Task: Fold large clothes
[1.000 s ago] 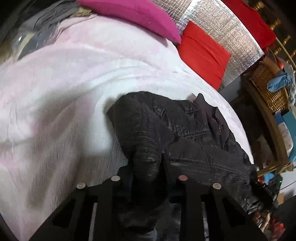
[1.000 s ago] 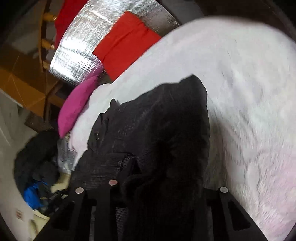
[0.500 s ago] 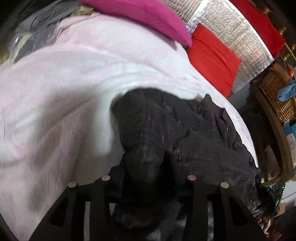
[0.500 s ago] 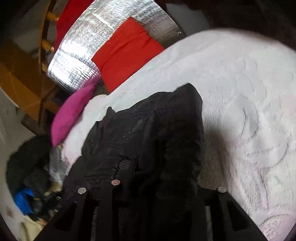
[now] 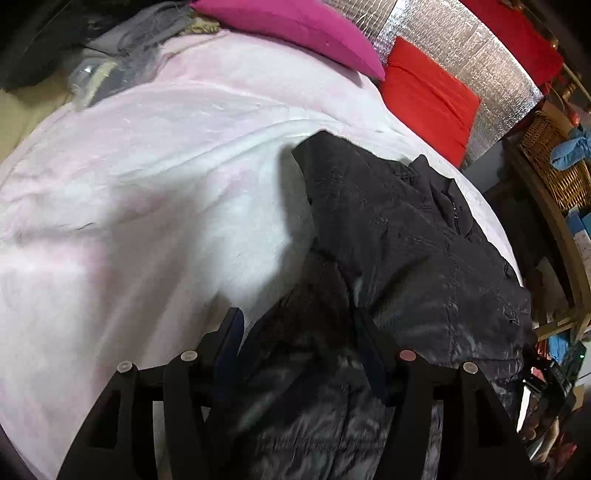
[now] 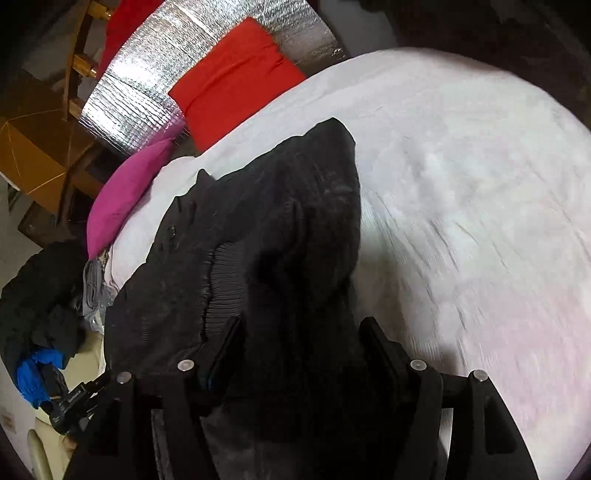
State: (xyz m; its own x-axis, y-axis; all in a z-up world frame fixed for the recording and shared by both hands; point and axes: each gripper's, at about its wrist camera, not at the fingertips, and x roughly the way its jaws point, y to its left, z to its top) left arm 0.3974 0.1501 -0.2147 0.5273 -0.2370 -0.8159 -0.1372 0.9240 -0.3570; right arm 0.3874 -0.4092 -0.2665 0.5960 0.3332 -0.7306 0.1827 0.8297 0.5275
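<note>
Black jacket (image 5: 399, 236) lying folded over on the pale pink blanket (image 5: 147, 206). Left gripper (image 5: 303, 332) and right gripper (image 6: 299, 332) both just opening, jaws spread, jacket fabric loose between them, nothing pinched.

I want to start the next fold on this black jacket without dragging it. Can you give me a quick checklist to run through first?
1. Left gripper let go: ok, fingers have just been opening, jacket fabric between them unpinched.
2. Right gripper let go: ok, also just opened.
3. Jacket fully on the pink blanket: cannot tell, near edge hidden.
4. Fold lying flat: not ok, bunched.
5. Magenta pillow clear of jacket: ok.
</note>
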